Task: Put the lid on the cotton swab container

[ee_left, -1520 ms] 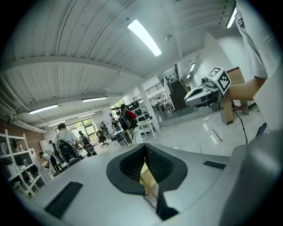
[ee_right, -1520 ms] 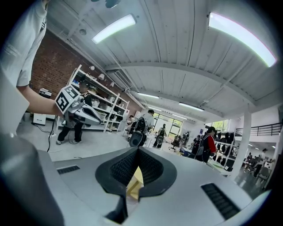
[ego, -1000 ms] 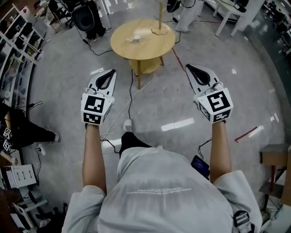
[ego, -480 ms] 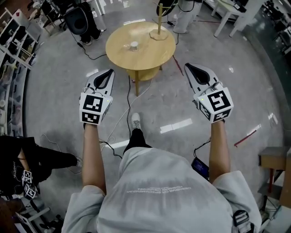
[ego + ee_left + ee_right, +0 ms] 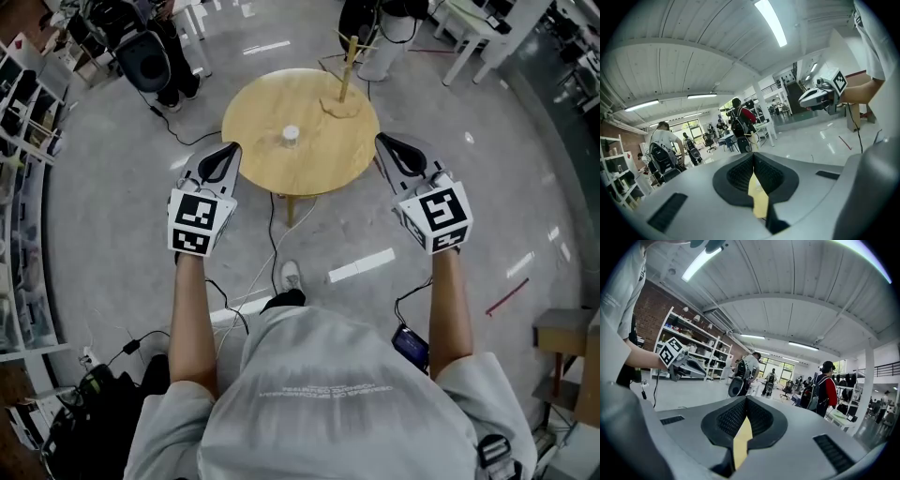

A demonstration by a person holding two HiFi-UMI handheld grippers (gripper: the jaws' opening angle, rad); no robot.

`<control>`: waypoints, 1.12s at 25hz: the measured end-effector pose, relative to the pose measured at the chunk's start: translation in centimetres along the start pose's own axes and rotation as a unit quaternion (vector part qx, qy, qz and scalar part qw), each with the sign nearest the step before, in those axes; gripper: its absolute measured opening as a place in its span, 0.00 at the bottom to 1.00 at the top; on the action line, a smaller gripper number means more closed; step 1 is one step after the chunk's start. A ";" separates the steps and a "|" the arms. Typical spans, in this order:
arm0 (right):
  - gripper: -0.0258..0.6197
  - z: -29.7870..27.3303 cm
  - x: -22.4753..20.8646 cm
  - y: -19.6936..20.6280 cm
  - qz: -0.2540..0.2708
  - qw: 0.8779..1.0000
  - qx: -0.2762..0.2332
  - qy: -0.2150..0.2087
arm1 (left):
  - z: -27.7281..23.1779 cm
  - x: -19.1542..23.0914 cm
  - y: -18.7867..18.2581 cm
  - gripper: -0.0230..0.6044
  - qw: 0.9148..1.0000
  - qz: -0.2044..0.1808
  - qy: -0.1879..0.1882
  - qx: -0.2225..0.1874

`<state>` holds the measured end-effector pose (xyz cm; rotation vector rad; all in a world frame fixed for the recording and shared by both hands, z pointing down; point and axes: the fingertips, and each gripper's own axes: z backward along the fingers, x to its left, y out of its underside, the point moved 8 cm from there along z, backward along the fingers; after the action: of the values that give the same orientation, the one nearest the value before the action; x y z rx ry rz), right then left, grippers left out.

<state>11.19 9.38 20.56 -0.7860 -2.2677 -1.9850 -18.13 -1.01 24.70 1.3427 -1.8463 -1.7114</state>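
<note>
**Head view.** Round wooden table [image 5: 309, 173], ahead of me and centred.
- Near its middle stands one small white cylinder [image 5: 291, 136], which I take for the cotton swab container. It is too small to tell whether its top is open, and I can pick out no separate lid.
- A wooden post stand [image 5: 341, 105] sits at the table's far right, well apart from the container.
- The left tongs [image 5: 223, 157] are at the table's near left edge and the right tongs [image 5: 392, 150] at its near right edge. Both are clenched, carry nothing, and are well apart from the container.

**Left gripper view.** The left tongs [image 5: 752, 164] are pressed together along one seam and are empty.
- A yellowish sliver shows below the seam; I cannot identify it.
- The right tongs [image 5: 804, 100] appear at far right.
- Neither table nor container is visible, only people and chairs far off.

**Right gripper view.** The right tongs [image 5: 745, 416] are likewise clenched on nothing.
- The left tongs [image 5: 705, 372] appear at left, with shelving [image 5: 689, 341] behind them.
- The container is not visible here either.

**Step in hand, as I judge it:** the approach.
- I should close in until the lid can be found before I release either pair.
- Both pairs should tip down toward the tabletop.
- One pair should take the lid by its rim while the other steadies the container, which looks light enough to slide or topple.
- I should stay clear of the stand.
</note>
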 end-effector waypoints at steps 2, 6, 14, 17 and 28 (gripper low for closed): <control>0.08 -2.7 -0.7 -0.3 0.001 1.000 0.005 0.003 | -1.9 2.4 0.6 0.06 1.000 0.001 0.005 -0.002; 0.08 -7.5 -1.8 -0.6 0.002 1.000 0.017 0.009 | -5.0 6.4 1.7 0.06 1.000 0.008 0.015 -0.002; 0.08 -14.6 -3.3 0.9 0.009 0.999 0.041 0.013 | -10.4 10.8 5.6 0.07 0.999 0.030 0.033 0.011; 0.09 -15.9 -3.5 1.2 0.005 0.998 0.056 0.006 | -11.6 11.7 6.3 0.06 0.998 0.044 0.041 0.021; 0.09 -20.5 -5.7 5.6 -0.003 0.995 0.078 -0.056 | -15.8 10.0 9.7 0.07 0.992 0.081 0.039 0.088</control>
<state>12.13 -11.42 27.65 -0.8958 -2.4525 -1.7799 -15.83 -19.94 33.70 1.2634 -2.0401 -1.4253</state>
